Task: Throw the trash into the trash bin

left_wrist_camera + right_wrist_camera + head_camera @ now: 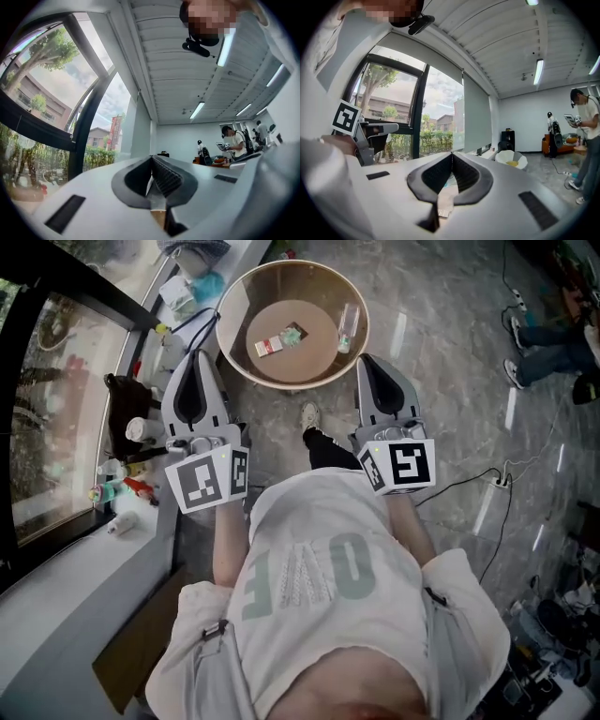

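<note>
Trash bin (323,282): a round tan bin, standing on the grey marbled floor (450,381) at the top centre of the head view.
Trash: already lying on the bin's bottom. A small pale packet (269,347) is sitting beside a dark green scrap (294,334), and a clear bottle (349,327) is leaning against the right inner wall.
Left gripper (199,357): showing at centre left of the head view, with its tip appearing just beside the bin's left rim. In its own view the jaws are meeting along a single seam, and nothing is gripped between them.
Right gripper (367,360): showing at centre right of the head view, with its tip appearing just below the bin's right rim. In its own view the jaws are pressing together and holding nothing.
Marker cubes: one is riding on the rear of each gripper, just ahead of the person's white shirt (319,568).
Window ledge (84,559): running down the left of the frame and carrying cups and small clutter.
Power strip (498,481): lying on the floor at centre right, with a black cable trailing from it.
Bystander: standing at the right of both gripper views and looking down at something held in the hands.
</note>
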